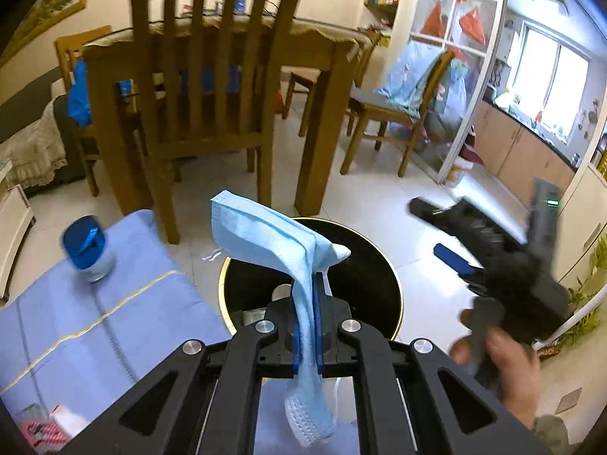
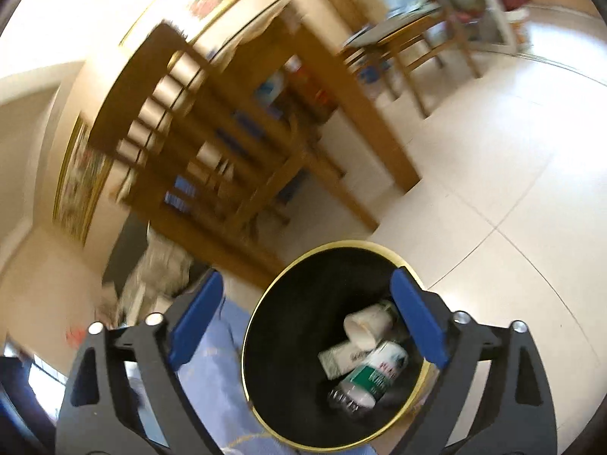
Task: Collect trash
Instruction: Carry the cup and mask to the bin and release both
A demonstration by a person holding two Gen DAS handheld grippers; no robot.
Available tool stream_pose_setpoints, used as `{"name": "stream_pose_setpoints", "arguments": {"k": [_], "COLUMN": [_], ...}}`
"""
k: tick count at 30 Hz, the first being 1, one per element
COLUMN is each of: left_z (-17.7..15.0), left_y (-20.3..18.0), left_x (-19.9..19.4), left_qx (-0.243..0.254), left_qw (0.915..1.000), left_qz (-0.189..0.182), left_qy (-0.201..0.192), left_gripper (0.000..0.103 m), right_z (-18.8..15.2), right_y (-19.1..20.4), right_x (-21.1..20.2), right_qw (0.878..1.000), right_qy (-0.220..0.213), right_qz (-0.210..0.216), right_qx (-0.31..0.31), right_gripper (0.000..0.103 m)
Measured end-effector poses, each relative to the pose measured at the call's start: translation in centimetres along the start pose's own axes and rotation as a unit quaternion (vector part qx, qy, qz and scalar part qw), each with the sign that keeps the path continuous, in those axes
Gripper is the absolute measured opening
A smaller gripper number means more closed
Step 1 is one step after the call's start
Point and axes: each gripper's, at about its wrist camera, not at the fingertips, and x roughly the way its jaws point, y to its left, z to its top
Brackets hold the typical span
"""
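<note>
My left gripper [image 1: 308, 326] is shut on a light blue face mask [image 1: 273, 242], which hangs over the open mouth of a black trash bin with a gold rim [image 1: 394, 284]. The right gripper [image 1: 455, 261] shows at the right of the left wrist view, held in a hand. In the right wrist view my right gripper [image 2: 303, 311] is open and empty above the same bin [image 2: 265, 303]. Inside the bin lie a paper cup [image 2: 370, 324], a small carton [image 2: 341, 358] and a plastic bottle [image 2: 370, 377].
A low table with a blue cloth [image 1: 95, 303] stands left of the bin and bears a blue-capped jar [image 1: 87, 248]. A wooden chair [image 1: 205, 87] and dining table [image 1: 315, 53] stand behind the bin. White tiled floor [image 2: 493, 174] lies to the right.
</note>
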Motion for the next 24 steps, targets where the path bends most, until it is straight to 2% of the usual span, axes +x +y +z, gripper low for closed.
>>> {"name": "stream_pose_setpoints", "arguments": {"k": [2,3,5,6,14,16,20,22,24], "left_z": [0.4,0.6,0.8,0.9,0.3,0.0,-1.3,-2.5,-4.4], "left_y": [-0.5,-0.8,-1.4,-1.6,-1.9,-1.6,-0.4,0.4,1.3], "left_x": [1.6,2.3,3.4,3.8,3.1,2.3,-0.6,-2.5,-4.8], "left_qx": [0.008,0.013,0.020,0.021,0.033,0.032,0.021,0.012,-0.005], "left_qw": [0.9999,0.9998,0.9994,0.9993,0.9985,0.9980,0.9973,0.9966,0.9961], "left_qz": [0.005,0.006,0.020,0.025,0.040,0.053,0.070,0.079,0.084], "left_qy": [0.013,0.017,0.020,0.018,0.013,0.008,-0.011,-0.018,-0.027], "left_gripper": [0.008,0.014,0.035,0.050,0.054,0.066,0.077,0.095,0.096], "right_z": [0.9,1.2,1.5,1.7,2.0,1.8,1.2,0.8,0.1], "right_y": [-1.5,-2.0,-2.7,-3.0,-3.7,-3.3,-1.8,-0.5,1.3], "right_x": [-0.9,-1.3,-1.6,-1.7,-1.8,-1.6,-1.3,-0.9,-0.4], "right_qw": [1.000,0.999,0.999,0.999,0.998,0.999,1.000,1.000,0.999], "right_qy": [-0.014,-0.020,-0.028,-0.031,-0.035,-0.030,-0.024,-0.017,-0.003], "right_qz": [0.001,0.000,-0.002,-0.002,-0.006,-0.008,-0.013,-0.012,-0.002], "right_qx": [0.019,0.028,0.038,0.041,0.047,0.039,0.011,-0.018,-0.054], "right_gripper": [0.091,0.091,0.091,0.091,0.092,0.092,0.093,0.094,0.094]}}
